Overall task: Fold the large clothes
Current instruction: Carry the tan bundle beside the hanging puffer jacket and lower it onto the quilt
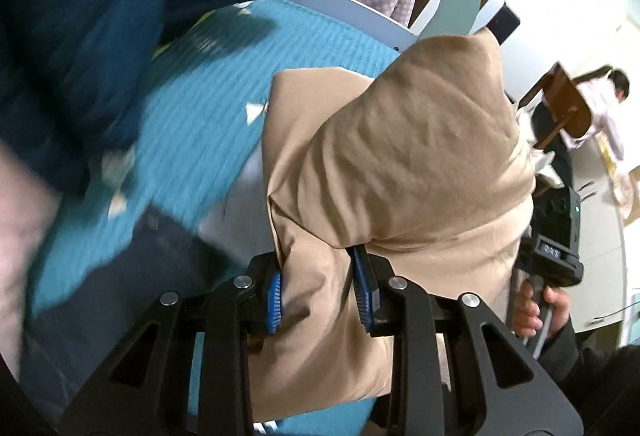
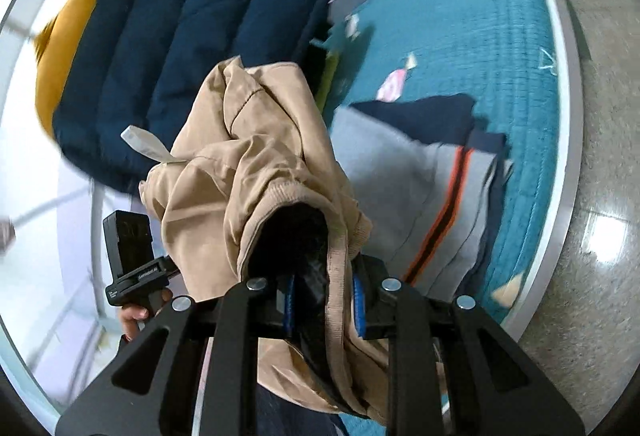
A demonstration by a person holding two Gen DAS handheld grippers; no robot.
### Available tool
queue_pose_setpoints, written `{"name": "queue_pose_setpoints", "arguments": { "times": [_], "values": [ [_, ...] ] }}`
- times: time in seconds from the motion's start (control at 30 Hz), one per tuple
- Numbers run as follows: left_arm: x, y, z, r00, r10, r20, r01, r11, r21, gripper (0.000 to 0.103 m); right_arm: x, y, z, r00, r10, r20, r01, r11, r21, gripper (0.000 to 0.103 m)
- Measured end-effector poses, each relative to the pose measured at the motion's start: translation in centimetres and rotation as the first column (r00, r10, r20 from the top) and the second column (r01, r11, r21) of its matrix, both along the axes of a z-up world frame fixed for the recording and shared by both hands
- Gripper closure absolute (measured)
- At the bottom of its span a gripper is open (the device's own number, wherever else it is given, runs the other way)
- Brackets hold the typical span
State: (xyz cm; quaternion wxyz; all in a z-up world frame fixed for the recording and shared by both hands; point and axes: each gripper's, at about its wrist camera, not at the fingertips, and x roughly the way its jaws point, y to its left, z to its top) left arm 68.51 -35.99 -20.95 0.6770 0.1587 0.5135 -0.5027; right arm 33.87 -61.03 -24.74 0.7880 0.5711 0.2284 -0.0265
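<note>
Over the teal bed cover (image 1: 224, 84), tan jacket (image 1: 400, 156) bunched up and off the bed, pinched tight by left gripper (image 1: 318, 296) and right gripper (image 2: 325, 302), so folding only partly done. Probably one fold made, hard to tell through blur; still to lay flat. Close by: folded grey top (image 2: 404, 192), navy puffy coat (image 2: 180, 48), crowding the bed

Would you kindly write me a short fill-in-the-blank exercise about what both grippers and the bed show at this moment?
1. Both the left gripper and the right gripper are shut on the ____ jacket.
2. The bed cover is ____ in colour.
3. The folded grey garment carries an ____ stripe.

Missing words: beige; teal; orange
</note>
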Motion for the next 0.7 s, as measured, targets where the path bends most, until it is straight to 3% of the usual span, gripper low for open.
{"name": "queue_pose_setpoints", "arguments": {
  "times": [0.23,0.37,0.47,0.53,0.57,0.7],
  "values": [
    [2.4,-8.5,-2.2,0.999,0.002,0.048,-0.004,0.999,0.045,0.074,1.1,-2.3,-3.0,0.996,-0.065,-0.053,0.066,0.997,0.029,0.082],
    [4.8,-9.6,-6.2,0.989,0.134,0.054,-0.138,0.987,0.077,0.071,2.5,-3.6,-5.8,0.990,-0.073,-0.118,0.077,0.997,0.024,0.080],
    [5.9,-9.3,-8.1,0.973,0.220,0.062,-0.224,0.973,0.056,0.059,3.7,-3.8,-7.1,0.982,-0.101,-0.160,0.100,0.995,-0.016,0.072],
    [5.8,-8.5,-8.4,0.966,0.245,0.078,-0.249,0.967,0.047,0.045,3.9,-3.9,-7.4,0.979,-0.113,-0.172,0.107,0.993,-0.040,0.064],
    [6.0,-8.1,-8.5,0.964,0.255,0.069,-0.259,0.965,0.047,0.044,3.9,-3.8,-7.4,0.980,-0.111,-0.167,0.105,0.993,-0.046,0.063],
    [6.5,-5.8,-7.4,0.952,0.305,0.034,-0.304,0.952,-0.016,0.031,2.8,-3.2,-5.4,0.974,-0.092,-0.205,0.062,0.987,-0.150,0.056]
  ]
}}
